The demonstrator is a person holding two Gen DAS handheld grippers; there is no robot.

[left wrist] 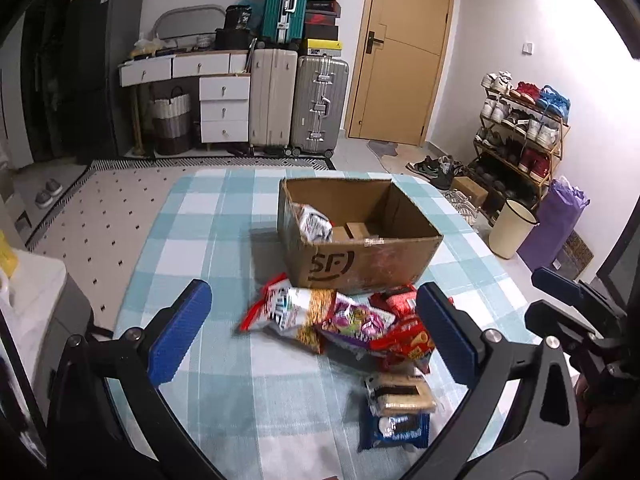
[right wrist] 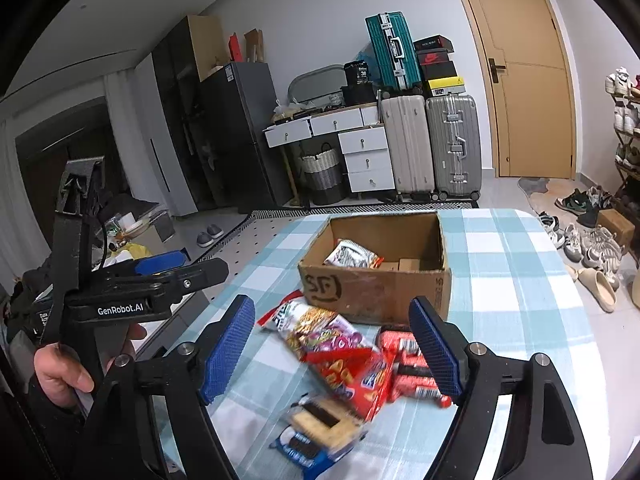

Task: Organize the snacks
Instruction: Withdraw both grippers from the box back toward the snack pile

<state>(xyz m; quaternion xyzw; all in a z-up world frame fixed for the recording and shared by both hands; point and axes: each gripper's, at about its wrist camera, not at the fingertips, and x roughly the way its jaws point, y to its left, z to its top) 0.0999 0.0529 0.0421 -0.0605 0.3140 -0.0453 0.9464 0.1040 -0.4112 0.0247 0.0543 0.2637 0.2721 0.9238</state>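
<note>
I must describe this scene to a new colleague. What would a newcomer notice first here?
First, the brown cardboard box on the blue-and-white checked tablecloth, with one silver snack packet inside. Next, the colourful heap of snack packets just in front of it, between the open blue-padded left gripper fingers.

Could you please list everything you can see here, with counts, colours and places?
cardboard box: one, brown, open, on the table behind the snack pile
snack in the box: one, white and red, at the box's left end
snack packets: several, red, purple, white, blue, heaped in front of the box
tablecloth: one, blue-and-white check
suitcases: three, teal, beige, silver, against the far wall
drawer unit: one, white, left of the suitcases
door: one, tan, shut
shoe rack: one, full, right wall
left hand-held gripper: open, empty
right hand-held gripper: open, empty
</note>
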